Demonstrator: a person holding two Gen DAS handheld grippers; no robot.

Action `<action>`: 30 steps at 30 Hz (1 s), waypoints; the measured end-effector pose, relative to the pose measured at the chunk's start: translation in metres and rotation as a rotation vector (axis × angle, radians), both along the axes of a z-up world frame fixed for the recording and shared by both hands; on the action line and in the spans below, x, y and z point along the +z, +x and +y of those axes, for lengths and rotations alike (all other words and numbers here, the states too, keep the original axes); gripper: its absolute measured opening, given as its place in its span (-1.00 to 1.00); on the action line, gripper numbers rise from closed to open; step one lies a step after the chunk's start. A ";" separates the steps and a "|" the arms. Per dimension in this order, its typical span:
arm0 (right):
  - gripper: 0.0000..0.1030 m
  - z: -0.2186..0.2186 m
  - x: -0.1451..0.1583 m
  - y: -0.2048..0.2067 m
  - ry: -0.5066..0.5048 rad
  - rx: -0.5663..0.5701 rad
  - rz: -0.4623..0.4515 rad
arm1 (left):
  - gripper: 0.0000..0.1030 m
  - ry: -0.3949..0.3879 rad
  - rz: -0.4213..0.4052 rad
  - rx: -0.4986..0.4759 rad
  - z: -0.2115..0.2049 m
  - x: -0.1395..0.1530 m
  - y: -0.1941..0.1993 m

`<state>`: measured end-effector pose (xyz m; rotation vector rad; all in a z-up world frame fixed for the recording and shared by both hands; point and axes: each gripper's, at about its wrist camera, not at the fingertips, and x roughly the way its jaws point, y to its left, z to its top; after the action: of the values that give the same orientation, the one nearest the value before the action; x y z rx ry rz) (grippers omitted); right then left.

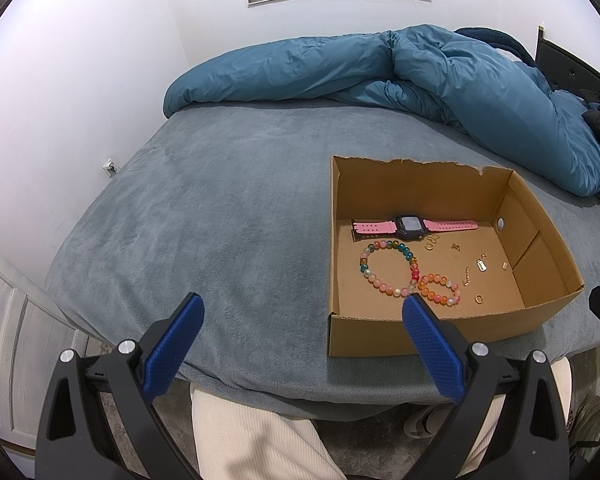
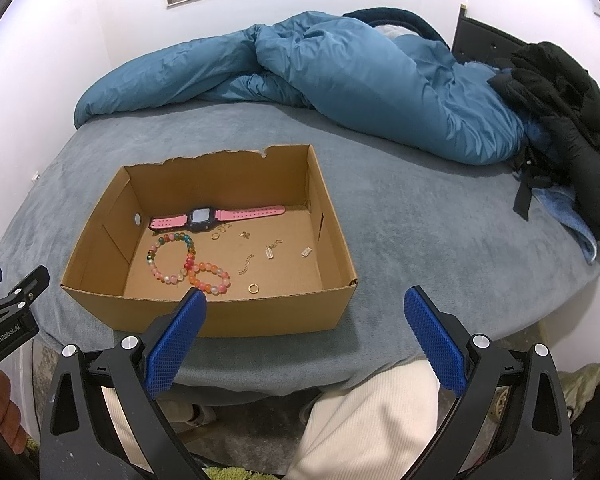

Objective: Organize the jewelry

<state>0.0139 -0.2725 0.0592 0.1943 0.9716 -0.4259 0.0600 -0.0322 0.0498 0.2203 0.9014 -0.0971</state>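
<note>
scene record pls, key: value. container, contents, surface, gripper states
container: open cardboard box, torn rear edge
contents: pink-strap watch, large bead bracelet beside small bead bracelet, gold ring, small gold pieces
surface: grey blanket on bed, blue duvet behind
left gripper: open, empty
right gripper: open, empty

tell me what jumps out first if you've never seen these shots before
The open cardboard box on the grey bed cover draws the eye first, with a pink-strapped watch lying along its far side and two loops of coloured bead bracelets nearer the front, plus small gold pieces scattered beside them. Behind it a rumpled blue duvet fills the back of the bed. In front, the left gripper and right gripper both hang with jaws wide apart, holding nothing.
</note>
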 end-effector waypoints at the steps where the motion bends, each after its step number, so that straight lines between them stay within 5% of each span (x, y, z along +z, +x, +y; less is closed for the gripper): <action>1: 0.84 0.000 0.000 -0.001 0.002 0.000 0.000 | 0.89 0.000 0.001 0.000 0.000 0.000 0.000; 30: 0.84 0.001 0.006 0.002 -0.003 0.006 -0.004 | 0.89 0.000 -0.002 0.000 -0.001 0.002 -0.001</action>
<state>0.0158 -0.2714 0.0650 0.1899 0.9670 -0.4210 0.0595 -0.0336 0.0515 0.2208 0.8996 -0.0968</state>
